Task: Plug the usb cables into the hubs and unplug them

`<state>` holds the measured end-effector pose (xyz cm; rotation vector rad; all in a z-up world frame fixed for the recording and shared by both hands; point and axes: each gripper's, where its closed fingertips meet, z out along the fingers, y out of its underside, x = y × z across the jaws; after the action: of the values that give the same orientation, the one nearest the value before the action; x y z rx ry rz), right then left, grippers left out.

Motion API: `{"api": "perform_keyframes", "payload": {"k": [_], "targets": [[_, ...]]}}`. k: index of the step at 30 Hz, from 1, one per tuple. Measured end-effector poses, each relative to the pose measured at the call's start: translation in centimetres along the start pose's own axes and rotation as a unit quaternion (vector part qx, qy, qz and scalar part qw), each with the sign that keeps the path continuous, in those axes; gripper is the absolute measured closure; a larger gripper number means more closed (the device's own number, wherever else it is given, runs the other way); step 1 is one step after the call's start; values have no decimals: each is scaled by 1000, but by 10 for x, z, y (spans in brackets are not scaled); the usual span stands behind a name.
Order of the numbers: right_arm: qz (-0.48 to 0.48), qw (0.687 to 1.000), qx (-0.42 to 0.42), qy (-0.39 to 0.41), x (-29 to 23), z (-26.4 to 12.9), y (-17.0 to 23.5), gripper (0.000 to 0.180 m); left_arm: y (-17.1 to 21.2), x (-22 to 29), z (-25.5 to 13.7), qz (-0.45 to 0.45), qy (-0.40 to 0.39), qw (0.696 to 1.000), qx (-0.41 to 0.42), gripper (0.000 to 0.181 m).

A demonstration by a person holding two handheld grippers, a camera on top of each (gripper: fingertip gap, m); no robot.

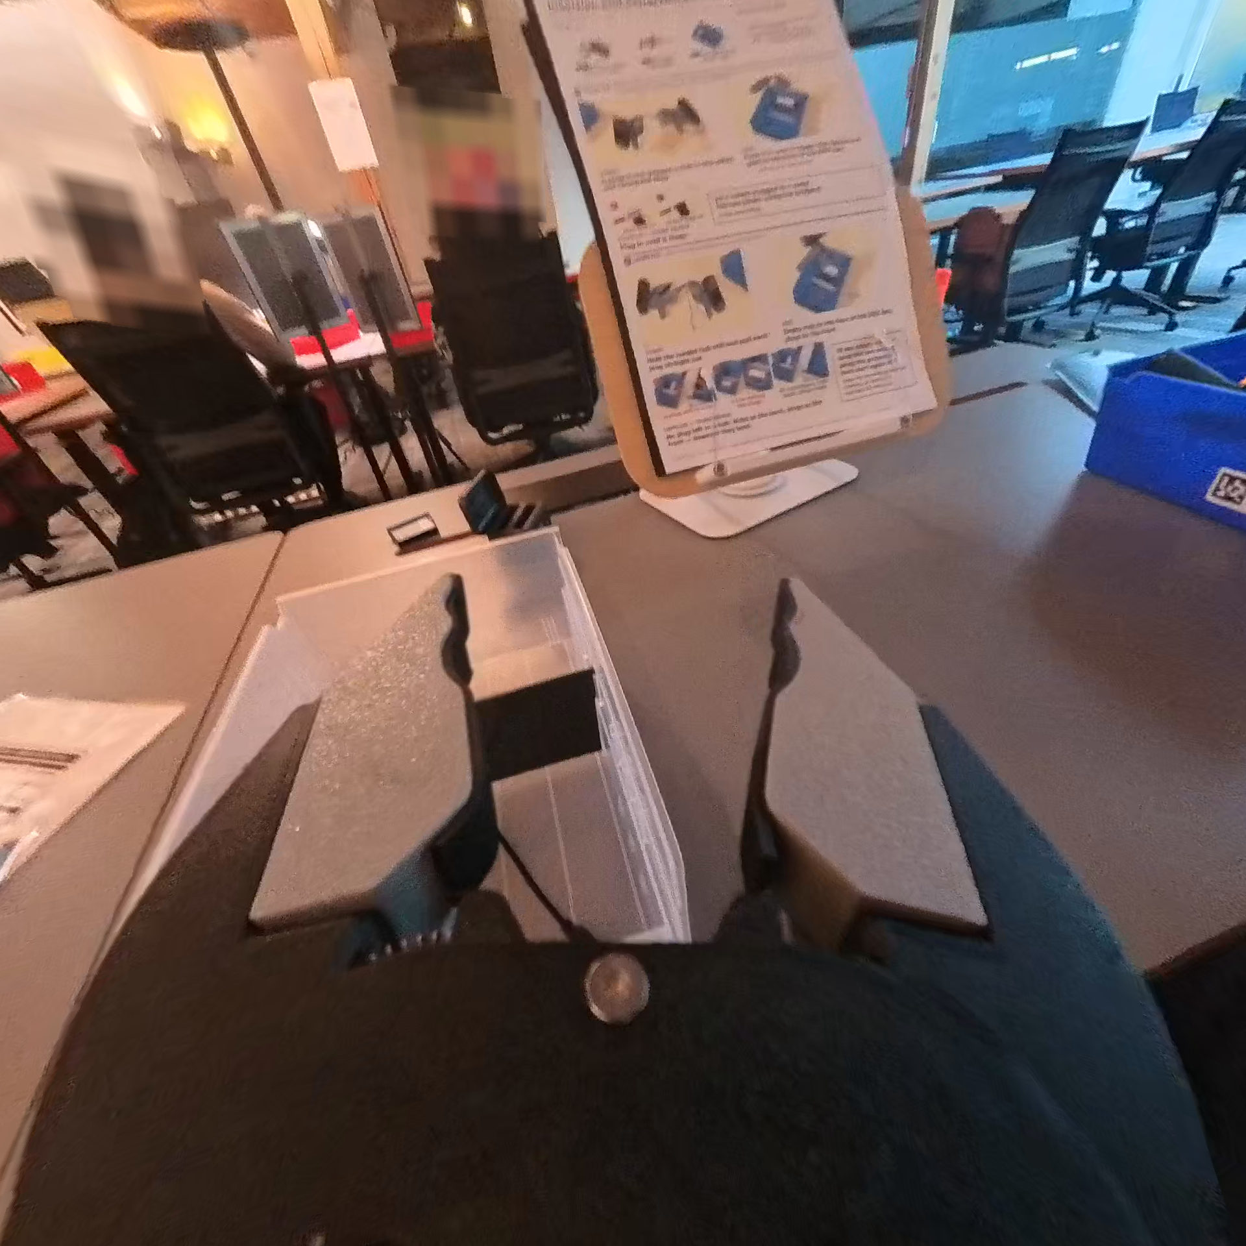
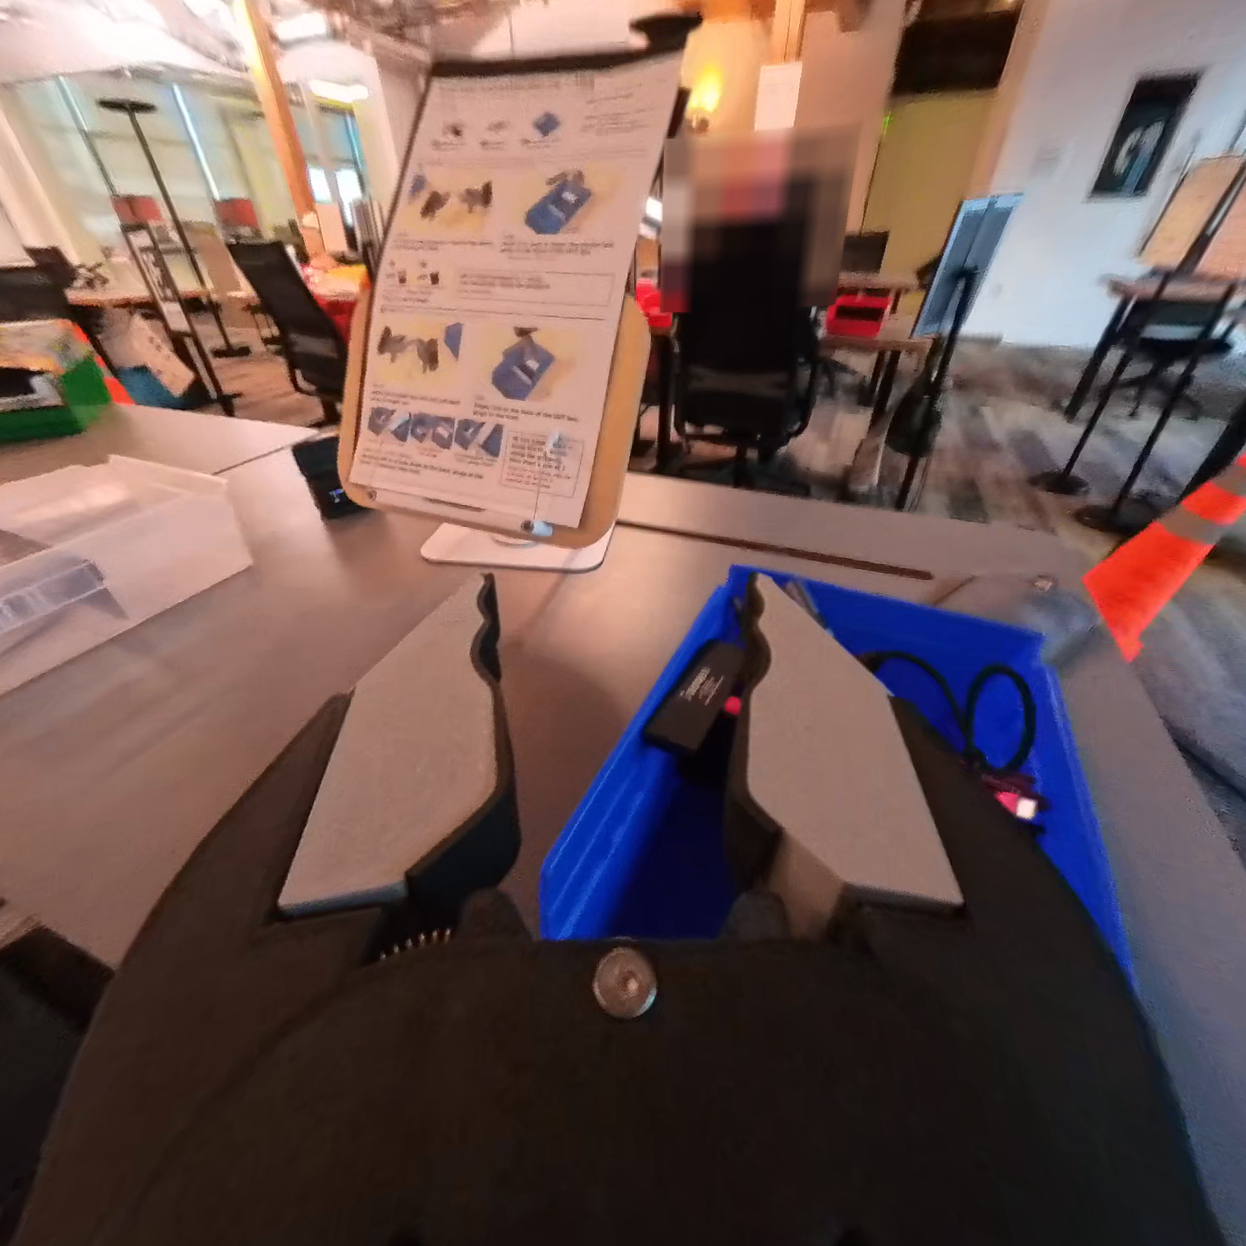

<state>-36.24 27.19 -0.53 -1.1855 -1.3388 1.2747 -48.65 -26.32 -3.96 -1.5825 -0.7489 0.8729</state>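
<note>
Both tools are spread wide and hold nothing, which fits an opening reach rather than a plugging step. The right tool (image 2: pixel 619 617) hangs just above the near end of a blue bin (image 2: pixel 627 829), its right finger over the bin's inside and its left finger outside the wall, above bare surface. Just beside that right finger lies a black hub (image 2: pixel 694 698), and beyond it a coiled black cable (image 2: pixel 998 708) with a pinkish plug end near the bin's right wall; the things are likely kept there so either tool can lift them out.

The left tool (image 1: pixel 617 593) hovers over a clear plastic tray (image 1: pixel 607 775), its left finger above the tray and its right finger past the tray's wall. A dark block (image 1: pixel 539 721) sits inside, between the fingers; blur makes it hard to say whether it is a hub.

The grey-brown surface (image 1: pixel 944 640) also carries an instruction sheet on a white stand (image 1: pixel 748 236) ahead of both tools, with a small black device (image 2: pixel 323 475) to its left. Behind is an office with black chairs, stands and an orange cone (image 2: pixel 1160 566).
</note>
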Motion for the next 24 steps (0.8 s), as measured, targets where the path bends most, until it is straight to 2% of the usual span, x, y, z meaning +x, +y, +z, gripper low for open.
{"api": "perform_keyframes", "payload": {"k": [3,8,14,15,16,17,20,24], "targets": [[-10,1000,14,-5,-3,-4,-6,102,28,1,12,7,-6,999,-46,88],[-20,999,-40,0,1,3,17,87,76,8,34,40,-7,990,-138,83],[-36,998,-48,-8,-9,8,21,86,130,-9,50,50,-27,974,-221,85],[-38,998,-56,-8,-10,11,25,86,133,-9,51,49,-16,973,-225,93],[-39,997,-70,-10,-11,13,31,87,134,-1,49,39,16,973,-227,131],[-38,995,-90,-13,-12,17,39,86,139,-1,47,43,25,969,-241,160],[-35,988,-151,-25,-18,24,63,85,142,-26,41,103,-29,959,-262,176],[-57,973,-216,-51,-38,28,86,86,141,-34,40,103,-21,961,-256,176]]}}
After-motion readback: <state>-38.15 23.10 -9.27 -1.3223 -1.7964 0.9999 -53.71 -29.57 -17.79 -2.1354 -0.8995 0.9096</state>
